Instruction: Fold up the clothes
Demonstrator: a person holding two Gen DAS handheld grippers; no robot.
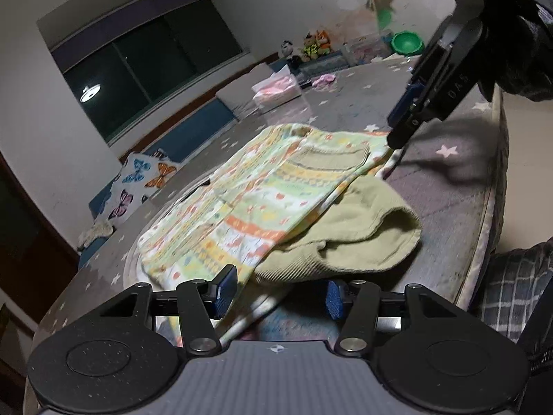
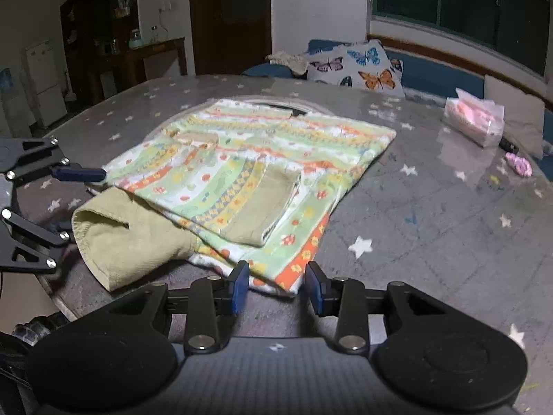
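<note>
Tabletop (image 2: 432, 207) with star-print cover carries a folded patterned garment (image 2: 249, 173) at its centre, olive cuff (image 2: 128, 238) poking out the near side; right gripper (image 2: 276, 285) and left gripper (image 1: 280, 294) sit at the garment's edges, jaws apart, gripping nothing

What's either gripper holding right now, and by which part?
Nothing. Left gripper and right gripper are both open at the near edges of the patterned garment, fingers unclosed.
</note>
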